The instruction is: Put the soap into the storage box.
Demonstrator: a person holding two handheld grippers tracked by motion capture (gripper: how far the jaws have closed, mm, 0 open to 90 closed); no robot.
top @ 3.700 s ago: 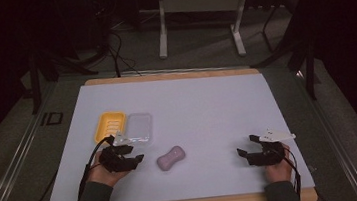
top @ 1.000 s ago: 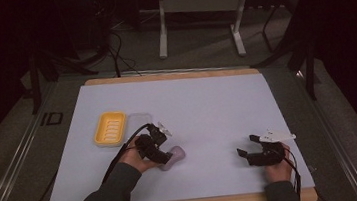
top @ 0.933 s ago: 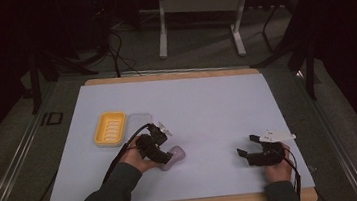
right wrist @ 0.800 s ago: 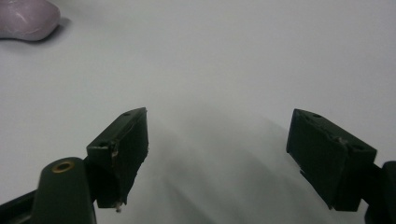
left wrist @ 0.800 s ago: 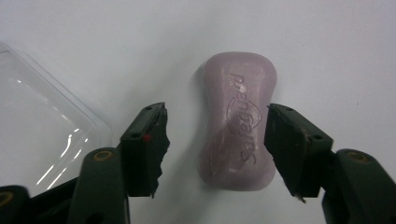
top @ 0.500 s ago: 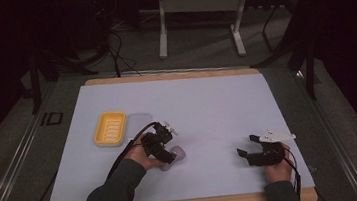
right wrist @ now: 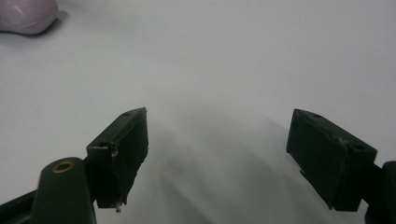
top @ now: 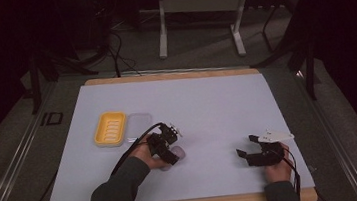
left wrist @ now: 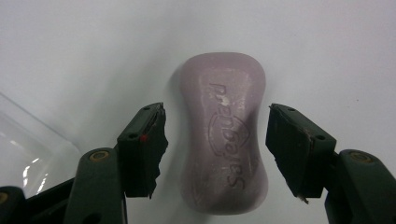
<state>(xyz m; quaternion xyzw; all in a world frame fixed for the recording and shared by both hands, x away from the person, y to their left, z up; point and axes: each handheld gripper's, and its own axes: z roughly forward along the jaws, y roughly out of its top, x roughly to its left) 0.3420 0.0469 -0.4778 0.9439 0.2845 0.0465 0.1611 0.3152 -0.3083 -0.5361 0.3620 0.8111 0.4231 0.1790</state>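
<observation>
left gripper [left wrist: 215, 140]: jaws spread, straddling the soap bar's waist, gap on both sides, no pinch yet
soap bar [left wrist: 225, 140]: pale purple, lying flat on the white mat [top: 217, 106], embossed side up
right gripper [right wrist: 217, 156]: jaws spread, nothing between them, parked on the mat well apart from the soap
soap dish [top: 110, 129]: yellow, no soap in it, clear lid [top: 138, 126] just beside it
progress: early, likely soap into dish; approach done
left to do: close, lift, carry, place
</observation>
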